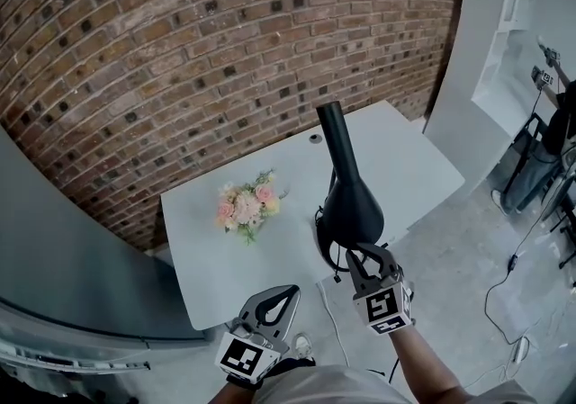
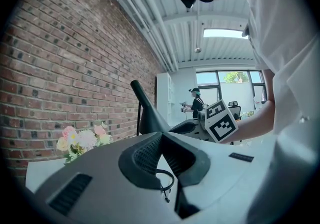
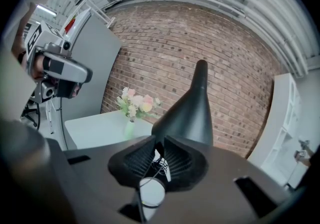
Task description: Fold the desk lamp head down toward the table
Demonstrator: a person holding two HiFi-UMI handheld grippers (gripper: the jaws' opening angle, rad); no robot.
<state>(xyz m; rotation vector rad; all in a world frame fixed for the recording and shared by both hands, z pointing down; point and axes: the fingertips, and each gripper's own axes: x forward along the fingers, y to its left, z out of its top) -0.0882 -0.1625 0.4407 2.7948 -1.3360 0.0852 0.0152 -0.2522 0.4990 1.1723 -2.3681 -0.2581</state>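
The black desk lamp stands on the white table near its front edge, its cone-shaped head upright with the narrow neck pointing up. My right gripper is at the wide lower rim of the head, jaws nearly together on that rim. In the right gripper view the lamp head fills the space just past the right gripper. My left gripper hangs left of the lamp at the table's front edge, shut and empty. From the left gripper the lamp shows ahead.
A small bouquet of pink and white flowers sits on the table left of the lamp. The lamp's black cable loops off the front edge. A brick wall runs behind; a grey partition stands left. Stands and cables crowd the floor at right.
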